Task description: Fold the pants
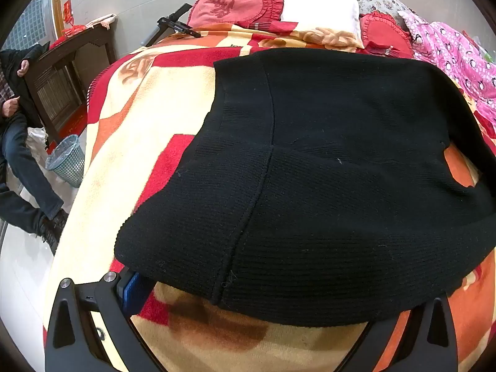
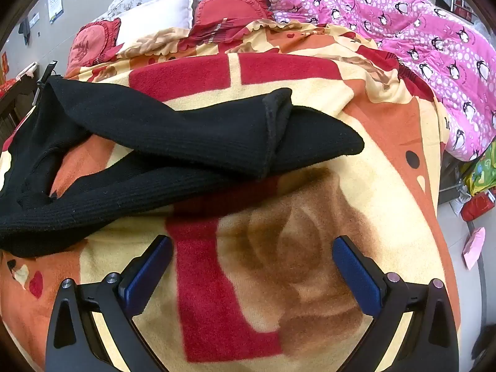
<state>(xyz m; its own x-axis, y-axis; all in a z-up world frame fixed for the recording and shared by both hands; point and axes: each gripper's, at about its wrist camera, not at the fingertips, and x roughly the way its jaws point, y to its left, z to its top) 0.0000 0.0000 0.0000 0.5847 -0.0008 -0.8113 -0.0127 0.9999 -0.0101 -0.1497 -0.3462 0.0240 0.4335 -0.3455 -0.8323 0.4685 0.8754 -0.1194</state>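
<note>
Black ribbed knit pants (image 1: 325, 155) lie on a red, cream and orange blanket (image 1: 139, 117). The left wrist view shows their wide upper part spread flat. Its near edge drapes over the tips of my left gripper (image 1: 266, 288). The jaws stand wide apart and do not press the cloth; one blue pad (image 1: 133, 291) shows and the other is hidden under the fabric. In the right wrist view the two legs of the pants (image 2: 186, 136) cross each other, the upper cuff turned open. My right gripper (image 2: 252, 245) is open over bare blanket (image 2: 279, 272), short of the legs.
Red frilled cushions (image 1: 229, 3), a white pillow (image 1: 319, 9) and a pink penguin quilt (image 2: 418, 37) lie at the bed's far side. A seated person (image 1: 18, 142), a mesh waste basket (image 1: 66, 161) and a dark wooden cabinet (image 1: 62, 71) stand left of the bed.
</note>
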